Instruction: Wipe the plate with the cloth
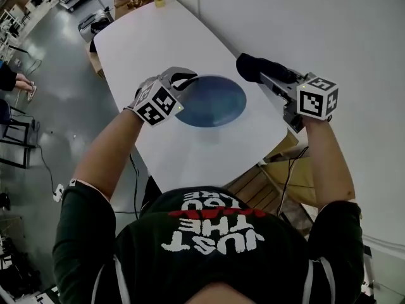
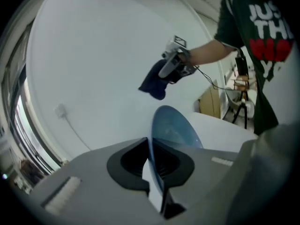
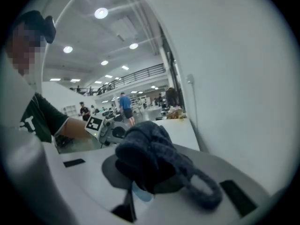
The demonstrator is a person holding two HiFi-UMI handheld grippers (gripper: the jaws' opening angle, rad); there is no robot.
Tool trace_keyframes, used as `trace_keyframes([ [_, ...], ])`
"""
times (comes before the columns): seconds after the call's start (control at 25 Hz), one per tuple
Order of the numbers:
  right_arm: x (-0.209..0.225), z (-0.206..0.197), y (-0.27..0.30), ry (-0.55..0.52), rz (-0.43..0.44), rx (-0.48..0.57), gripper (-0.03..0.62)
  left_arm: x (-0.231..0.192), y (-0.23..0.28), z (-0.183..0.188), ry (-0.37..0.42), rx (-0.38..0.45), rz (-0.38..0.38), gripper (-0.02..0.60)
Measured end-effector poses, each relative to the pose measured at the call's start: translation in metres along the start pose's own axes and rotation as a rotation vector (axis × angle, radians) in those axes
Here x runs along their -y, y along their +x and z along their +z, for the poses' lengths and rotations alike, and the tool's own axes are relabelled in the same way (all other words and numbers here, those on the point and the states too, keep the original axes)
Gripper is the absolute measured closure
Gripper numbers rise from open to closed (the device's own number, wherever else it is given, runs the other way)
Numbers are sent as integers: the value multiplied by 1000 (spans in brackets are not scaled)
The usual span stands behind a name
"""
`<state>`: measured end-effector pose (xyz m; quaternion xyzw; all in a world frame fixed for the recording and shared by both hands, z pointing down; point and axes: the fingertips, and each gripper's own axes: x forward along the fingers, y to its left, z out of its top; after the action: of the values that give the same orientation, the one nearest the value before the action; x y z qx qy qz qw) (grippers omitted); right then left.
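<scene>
Jaws of the left gripper are clamped almost shut on the rim of the blue plate, which is held tilted above the near end of the table. The right gripper has its jaws closed on the bunched dark cloth, apart from the plate. I judge wiping hasn't begun; next I must bring the cloth onto the plate's face. The shirt reads "JUST THE".

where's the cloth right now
In the head view, the cloth is bunched in the right gripper, right of the plate, near the wall.
</scene>
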<state>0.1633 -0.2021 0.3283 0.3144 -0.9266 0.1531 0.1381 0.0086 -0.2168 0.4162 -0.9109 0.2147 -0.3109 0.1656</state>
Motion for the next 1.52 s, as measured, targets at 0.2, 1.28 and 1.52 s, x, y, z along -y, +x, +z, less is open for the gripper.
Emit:
trace_keyframes([
  [0.2, -63, 19, 74, -178, 249, -209, 546, 14, -22, 44, 290, 9, 44, 564],
  [1.28, -62, 36, -5, 71, 552, -117, 546, -37, -83, 51, -596, 318, 78, 551],
  [1.52, -51, 38, -16, 91, 572, -29, 546, -62, -83, 25, -874, 398, 69, 551],
])
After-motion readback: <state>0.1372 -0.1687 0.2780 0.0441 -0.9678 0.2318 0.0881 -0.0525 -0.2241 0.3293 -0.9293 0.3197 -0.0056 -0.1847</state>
